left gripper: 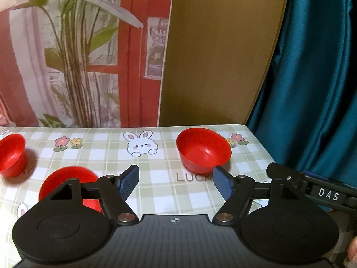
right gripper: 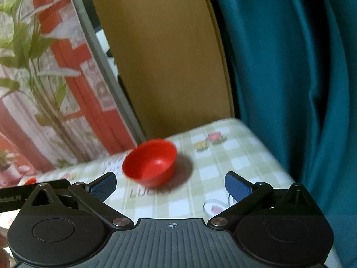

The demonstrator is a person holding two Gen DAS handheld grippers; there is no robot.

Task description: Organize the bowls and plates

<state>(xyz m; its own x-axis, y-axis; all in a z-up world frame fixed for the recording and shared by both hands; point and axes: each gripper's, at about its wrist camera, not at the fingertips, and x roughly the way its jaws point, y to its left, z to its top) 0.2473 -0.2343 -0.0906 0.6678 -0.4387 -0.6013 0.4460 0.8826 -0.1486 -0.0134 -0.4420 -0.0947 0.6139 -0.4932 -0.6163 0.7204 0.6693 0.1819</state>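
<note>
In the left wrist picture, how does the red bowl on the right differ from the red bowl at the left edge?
The right bowl shows whole; the left bowl is cut by the picture's edge. The right bowl is sharp; the left bowl looks blurred. The right bowl stands just beyond the left gripper's right pad; the left bowl stands far off to its side. Both are plain red, upright and empty, on the checked cloth.

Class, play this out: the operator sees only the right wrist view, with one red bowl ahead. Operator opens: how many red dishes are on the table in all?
Observer: Three show in the left wrist view: the bowl near the corner, another bowl at the far left edge, and a red dish partly hidden behind the left gripper.
Operator: Is the left gripper holding anything?
Observer: No, its jaws are apart with only tablecloth between them.
</note>
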